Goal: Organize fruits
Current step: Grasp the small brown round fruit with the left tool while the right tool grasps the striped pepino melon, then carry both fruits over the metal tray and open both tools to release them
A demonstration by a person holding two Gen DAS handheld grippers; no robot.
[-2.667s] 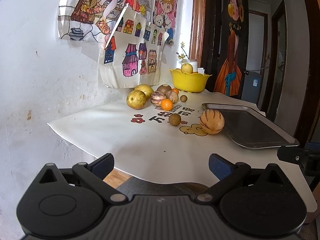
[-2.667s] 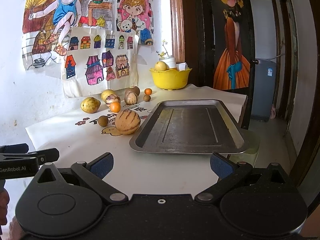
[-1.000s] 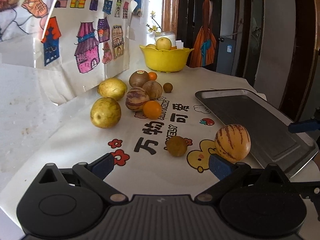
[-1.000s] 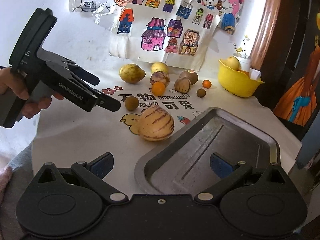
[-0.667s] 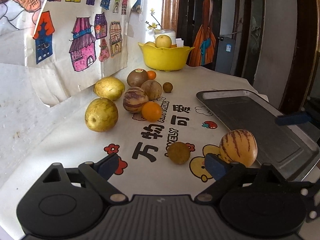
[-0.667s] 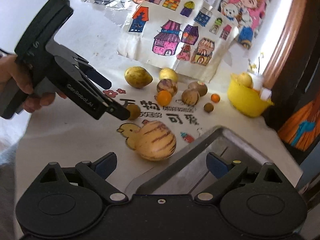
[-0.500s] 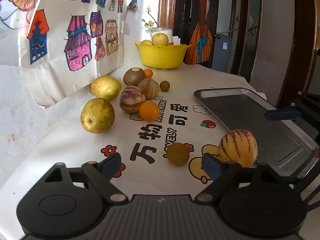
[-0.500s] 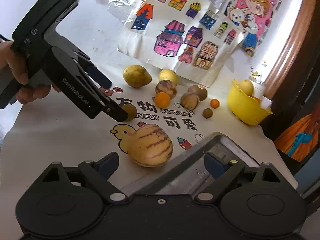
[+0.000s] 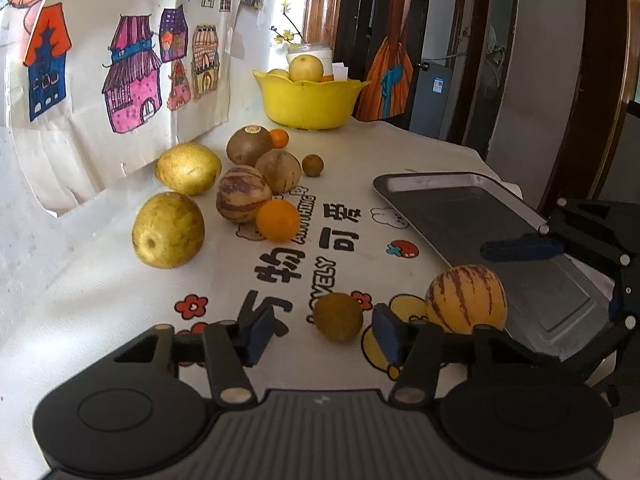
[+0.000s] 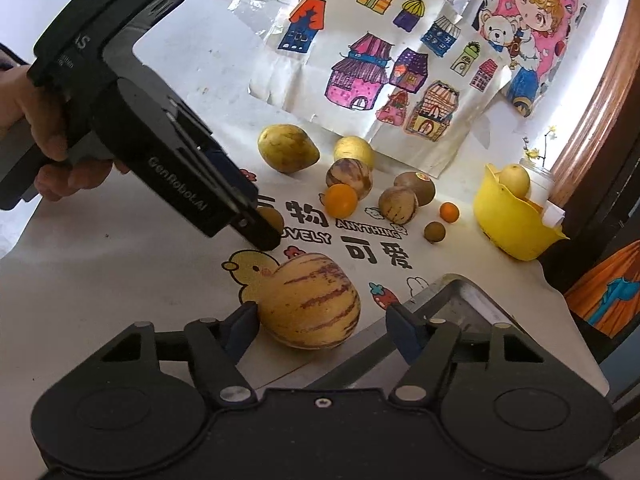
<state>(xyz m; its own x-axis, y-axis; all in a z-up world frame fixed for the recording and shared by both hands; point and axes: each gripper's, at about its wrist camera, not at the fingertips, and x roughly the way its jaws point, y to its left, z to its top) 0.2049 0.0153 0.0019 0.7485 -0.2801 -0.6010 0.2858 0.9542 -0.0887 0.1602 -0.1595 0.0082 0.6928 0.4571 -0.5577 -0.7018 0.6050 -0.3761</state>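
Item: striped melon-like fruit (image 10: 308, 300), lying on the white printed cloth (image 10: 100, 280) just beside the metal tray (image 9: 500, 216), its long axis running across the right gripper (image 10: 320, 324), whose jaws are closing around it with the left pad seeming to touch the rind and the right pad still apart. Item: small brown round fruit (image 9: 338, 316), sitting just ahead of and between the fingers of the left gripper (image 9: 320, 332), whose jaws are closing with nothing gripped yet. Each hand is working the fruit nearer to it, and the remaining fruits are clustering well back toward the yellow bowl (image 9: 308, 100)
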